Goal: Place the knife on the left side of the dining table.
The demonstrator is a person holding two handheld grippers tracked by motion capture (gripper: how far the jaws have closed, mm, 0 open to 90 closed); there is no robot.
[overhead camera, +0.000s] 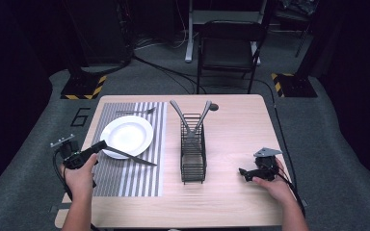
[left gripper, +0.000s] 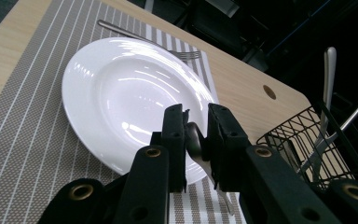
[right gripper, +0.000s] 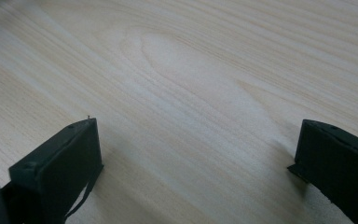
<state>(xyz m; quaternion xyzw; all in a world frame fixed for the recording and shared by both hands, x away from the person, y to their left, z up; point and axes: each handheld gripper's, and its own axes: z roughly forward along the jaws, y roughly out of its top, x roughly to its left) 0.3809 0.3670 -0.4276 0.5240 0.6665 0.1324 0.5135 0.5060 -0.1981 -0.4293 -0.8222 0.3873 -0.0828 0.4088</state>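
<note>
A table knife [overhead camera: 130,156] lies slanted from the rim of the white plate [overhead camera: 112,129] onto the striped placemat [overhead camera: 125,180]. My left gripper [overhead camera: 100,144] is at the knife's handle end, at the plate's near left edge. In the left gripper view the metal handle [left gripper: 193,140] stands between the jaws of the left gripper [left gripper: 196,116] with a thin dark gap beside it, over the plate [left gripper: 121,88]. My right gripper [overhead camera: 243,172] rests on the bare table at the right. Its jaws [right gripper: 196,154] are wide apart with nothing between them.
A fork [overhead camera: 135,111] lies on the placemat beyond the plate. A black wire rack [overhead camera: 193,159] stands mid-table with two grey utensils [overhead camera: 180,115] leaning out of its far end. A folding chair [overhead camera: 229,48] stands behind the table.
</note>
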